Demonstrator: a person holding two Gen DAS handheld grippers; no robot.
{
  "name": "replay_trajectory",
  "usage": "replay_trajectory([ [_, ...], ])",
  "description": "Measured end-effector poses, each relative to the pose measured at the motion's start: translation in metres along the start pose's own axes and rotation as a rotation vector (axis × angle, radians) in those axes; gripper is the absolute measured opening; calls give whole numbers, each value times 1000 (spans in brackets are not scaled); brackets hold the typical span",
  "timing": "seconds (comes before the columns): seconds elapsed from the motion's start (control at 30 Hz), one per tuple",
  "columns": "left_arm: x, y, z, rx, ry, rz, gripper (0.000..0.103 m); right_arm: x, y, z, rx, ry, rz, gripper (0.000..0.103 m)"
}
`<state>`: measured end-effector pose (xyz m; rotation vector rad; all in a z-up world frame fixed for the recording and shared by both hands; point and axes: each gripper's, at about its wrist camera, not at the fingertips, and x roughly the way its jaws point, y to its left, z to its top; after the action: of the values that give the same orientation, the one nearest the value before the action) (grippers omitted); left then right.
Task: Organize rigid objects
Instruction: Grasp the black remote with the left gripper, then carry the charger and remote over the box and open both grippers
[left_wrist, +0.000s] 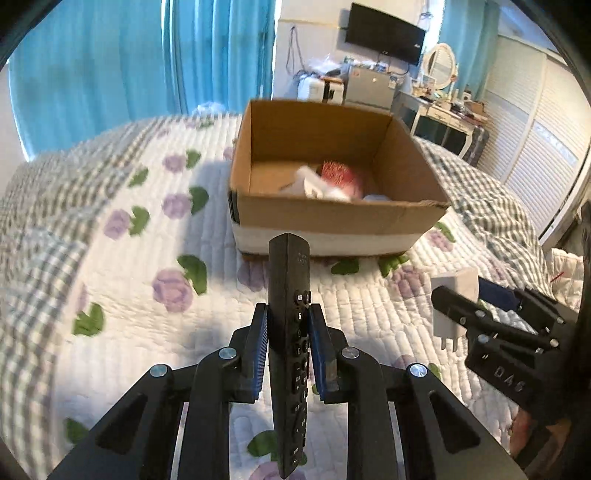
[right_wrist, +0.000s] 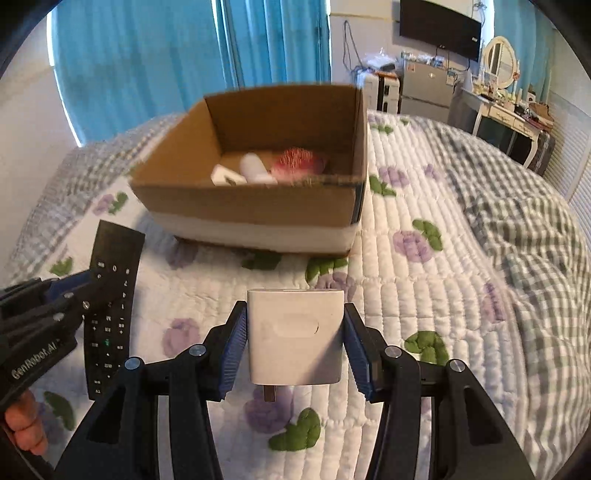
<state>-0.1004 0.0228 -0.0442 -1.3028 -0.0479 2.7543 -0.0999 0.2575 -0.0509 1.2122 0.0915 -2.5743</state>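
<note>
My left gripper (left_wrist: 287, 325) is shut on a black remote control (left_wrist: 286, 280), held on edge above the bed; it also shows in the right wrist view (right_wrist: 110, 295). My right gripper (right_wrist: 294, 317) is shut on a white plug-in charger (right_wrist: 295, 332), prongs pointing down; the charger also shows in the left wrist view (left_wrist: 452, 299). An open cardboard box (left_wrist: 332, 216) sits on the quilt ahead of both grippers. Inside it lie white items (right_wrist: 251, 168) and a red and pink object (right_wrist: 301, 162).
A white quilt with purple flowers (right_wrist: 424, 295) covers the bed, with a rumpled checked blanket (right_wrist: 535, 251) at right. Blue curtains (left_wrist: 110, 66) hang behind. A dresser with mirror (left_wrist: 441, 92), a wall TV (left_wrist: 384, 33) and louvred closet doors (left_wrist: 535, 122) stand beyond.
</note>
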Motion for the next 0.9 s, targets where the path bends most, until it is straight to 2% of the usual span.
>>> replay_trajectory([
  [0.2,-40,-14,36,84,-116,23,21,-47,9,26,-39,-102,-6,50],
  [0.33,-54,-17,74,112,-175,30,21,-77,11,60,-66,-183,5,50],
  [0.43,-57,-18,108,114,-194,-12,21,-89,11,91,-87,-232,3,50],
  [0.53,-43,-20,140,127,-164,-55,21,-89,9,118,-101,-261,5,50],
  [0.67,-13,-22,172,148,-148,-19,21,-71,7,149,-120,-274,-8,50],
  [0.9,66,-23,189,152,-57,21,21,1,-2,178,-115,-229,2,50],
])
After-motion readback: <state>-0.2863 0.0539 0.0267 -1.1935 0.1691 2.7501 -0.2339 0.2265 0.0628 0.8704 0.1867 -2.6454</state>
